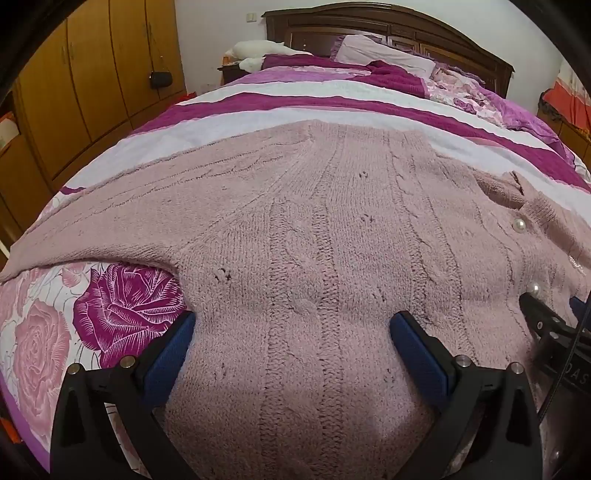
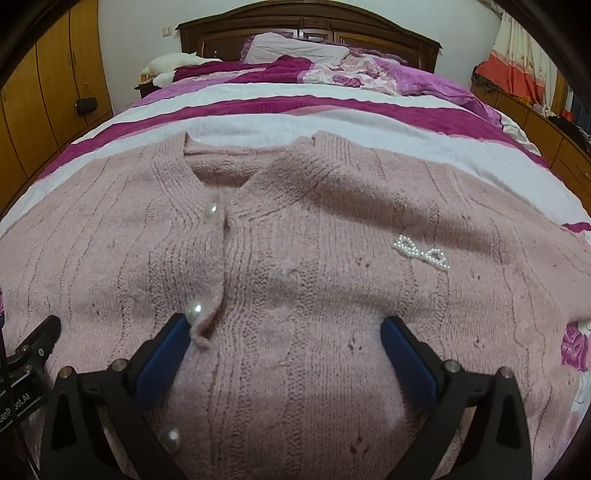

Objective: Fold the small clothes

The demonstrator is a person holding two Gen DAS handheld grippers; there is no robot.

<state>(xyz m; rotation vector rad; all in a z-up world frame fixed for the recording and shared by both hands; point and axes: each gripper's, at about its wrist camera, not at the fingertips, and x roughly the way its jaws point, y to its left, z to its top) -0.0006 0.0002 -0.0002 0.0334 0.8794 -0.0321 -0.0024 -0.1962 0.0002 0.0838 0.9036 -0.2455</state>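
A pink knitted cardigan (image 1: pixel 314 229) with pearl buttons (image 2: pixel 211 210) lies spread flat, front up, on the bed; it also fills the right wrist view (image 2: pixel 314 258). A beaded bow (image 2: pixel 421 253) sits on its right chest. My left gripper (image 1: pixel 291 328) is open, its blue pads (image 1: pixel 173 347) wide apart just above the cardigan's left half near the sleeve. My right gripper (image 2: pixel 282 332) is open over the right half, its left pad (image 2: pixel 166 350) beside the button placket. Each gripper's edge shows in the other's view.
The bed has a striped magenta and white blanket (image 2: pixel 295 107) and a rose-print sheet (image 1: pixel 110 306). Pillows (image 2: pixel 295 48) and a dark wooden headboard (image 2: pixel 310 22) are at the far end. Wooden wardrobes (image 1: pixel 92 74) stand on the left, a low cabinet (image 2: pixel 535 122) on the right.
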